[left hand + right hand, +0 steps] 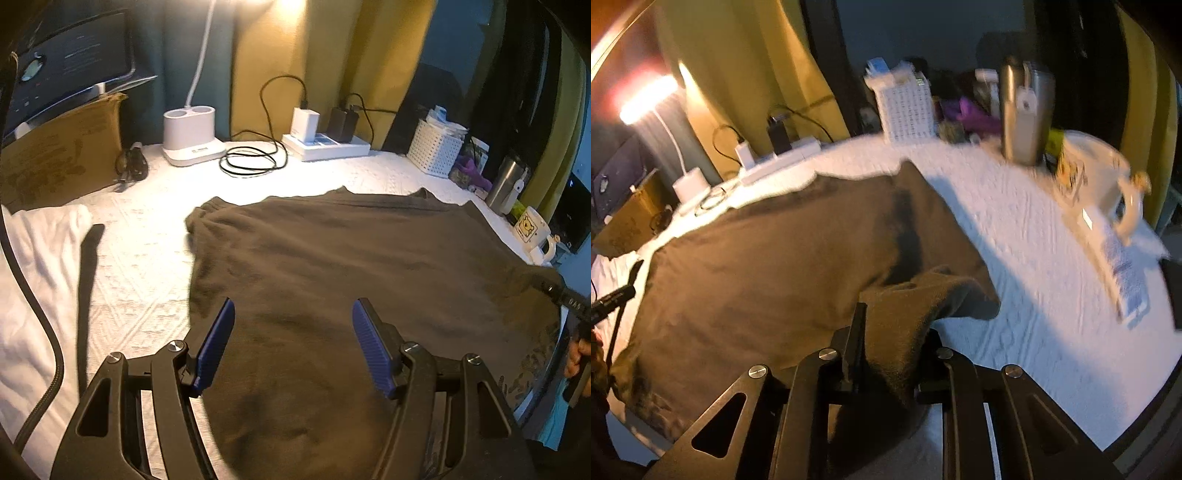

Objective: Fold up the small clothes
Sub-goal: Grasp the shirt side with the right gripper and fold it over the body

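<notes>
A dark brown garment (332, 258) lies spread on the white textured table cover (140, 258). My left gripper (293, 343) is open, its blue pads (216, 343) hovering over the garment's near left part, holding nothing. In the right wrist view the same garment (775, 258) fills the left half. My right gripper (892, 332) is shut on the garment's right sleeve, which bunches up between the fingers and is lifted over the cloth. The right gripper's body (569, 295) shows at the right edge of the left wrist view.
White cloth (33, 277) lies at the left. At the back stand a cardboard box (62, 158), a white lamp base (190, 136), a power strip (328, 146) with cables, a white basket (436, 147), a steel tumbler (508, 184) and a mug (532, 229).
</notes>
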Motion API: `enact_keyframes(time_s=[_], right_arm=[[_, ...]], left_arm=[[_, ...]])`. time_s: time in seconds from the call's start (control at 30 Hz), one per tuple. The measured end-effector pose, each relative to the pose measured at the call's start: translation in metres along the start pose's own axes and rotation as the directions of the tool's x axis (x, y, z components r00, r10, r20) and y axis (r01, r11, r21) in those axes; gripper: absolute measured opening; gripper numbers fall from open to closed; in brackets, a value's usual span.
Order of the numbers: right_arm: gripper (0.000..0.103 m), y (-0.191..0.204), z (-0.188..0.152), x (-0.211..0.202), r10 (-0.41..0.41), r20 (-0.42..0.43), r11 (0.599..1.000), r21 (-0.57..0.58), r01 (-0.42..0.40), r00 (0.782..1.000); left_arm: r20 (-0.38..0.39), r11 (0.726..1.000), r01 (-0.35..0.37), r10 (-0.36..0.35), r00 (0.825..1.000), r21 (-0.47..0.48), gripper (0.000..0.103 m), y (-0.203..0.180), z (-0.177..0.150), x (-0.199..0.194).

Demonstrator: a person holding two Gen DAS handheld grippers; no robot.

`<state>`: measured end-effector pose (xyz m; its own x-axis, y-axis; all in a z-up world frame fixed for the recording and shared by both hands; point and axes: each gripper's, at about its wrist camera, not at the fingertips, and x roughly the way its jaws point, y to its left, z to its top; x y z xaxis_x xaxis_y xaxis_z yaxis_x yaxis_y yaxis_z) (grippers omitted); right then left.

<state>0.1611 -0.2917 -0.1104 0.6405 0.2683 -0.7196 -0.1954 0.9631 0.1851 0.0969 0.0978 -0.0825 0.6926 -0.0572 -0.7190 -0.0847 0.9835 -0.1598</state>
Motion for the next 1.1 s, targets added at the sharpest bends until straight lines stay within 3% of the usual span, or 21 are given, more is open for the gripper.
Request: enact_keyframes(time_s=[0.23,0.47,0.57,0.87,1.1], right_arm=[[0.016,0.050,0.033,-0.023,0.049,0.085,0.994,-0.105,-0.039,0.995],[0.016,0.119,0.051,-0.025,0.147,0.094,0.967,-0.222,-0.123,0.985],[0.016,0.147,0.050,-0.023,0.182,0.078,0.953,-0.260,-0.156,0.980],[0.016,0.226,0.025,-0.008,0.269,-0.028,0.894,-0.364,-0.260,0.963],[0.016,0.286,-0.003,0.008,0.327,-0.134,0.831,-0.431,-0.352,0.936]], left_arm=[[0.029,1.000,-0.015,0.016,0.999,-0.022,0.066,0.025,-0.005,-0.017],[0.057,0.998,-0.037,0.039,0.998,-0.045,0.066,0.053,-0.015,-0.032],[0.072,0.996,-0.071,0.074,0.995,-0.044,0.066,0.062,-0.021,-0.038],[0.054,0.995,-0.063,0.067,0.996,-0.073,0.066,0.090,-0.041,-0.045],[0.065,0.996,-0.061,0.065,0.996,-0.072,0.066,0.097,-0.042,-0.058]])
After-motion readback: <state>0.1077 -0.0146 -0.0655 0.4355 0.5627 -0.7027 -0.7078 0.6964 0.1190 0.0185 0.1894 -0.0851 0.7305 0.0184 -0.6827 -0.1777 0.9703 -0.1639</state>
